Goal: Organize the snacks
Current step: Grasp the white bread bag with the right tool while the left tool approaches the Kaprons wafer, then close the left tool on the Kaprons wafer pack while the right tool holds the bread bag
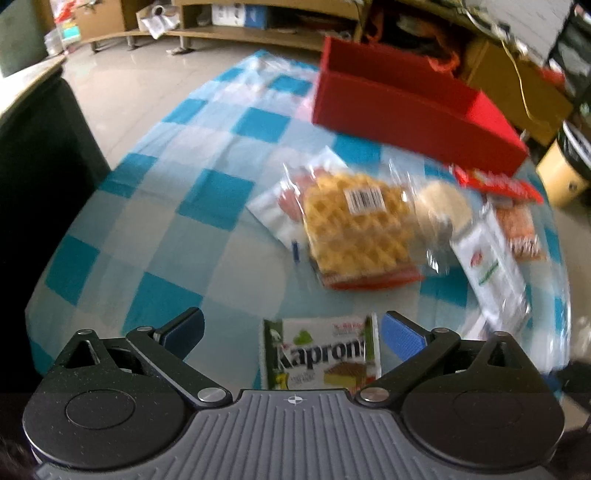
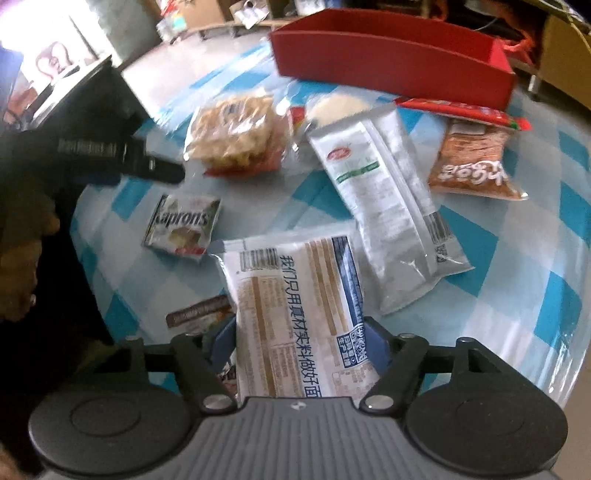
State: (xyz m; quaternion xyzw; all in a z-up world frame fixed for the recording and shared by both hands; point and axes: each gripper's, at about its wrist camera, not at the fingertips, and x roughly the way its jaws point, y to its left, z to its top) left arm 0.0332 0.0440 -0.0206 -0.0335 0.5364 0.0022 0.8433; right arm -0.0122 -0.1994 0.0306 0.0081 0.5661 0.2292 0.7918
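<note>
A red tray (image 1: 406, 110) stands at the table's far side, seen in the right wrist view too (image 2: 388, 70). My left gripper (image 1: 291, 332) is open and empty, just above a small Kaprons wafer packet (image 1: 321, 354), which also shows in the right wrist view (image 2: 183, 227). A waffle packet (image 1: 354, 232) lies beyond it. My right gripper (image 2: 299, 339) is shut on a white noodle packet (image 2: 295, 295) with blue and tan print, held over the table. A silver packet (image 2: 384, 199) and an orange snack bag (image 2: 472, 158) lie ahead.
The round table has a blue and white checked cloth (image 1: 177, 206). A red wrapper (image 2: 465, 110) lies by the tray. A brown packet (image 2: 199, 314) sits under my right gripper. My left gripper's arm (image 2: 122, 158) reaches in at left. Shelves (image 1: 258, 22) stand beyond.
</note>
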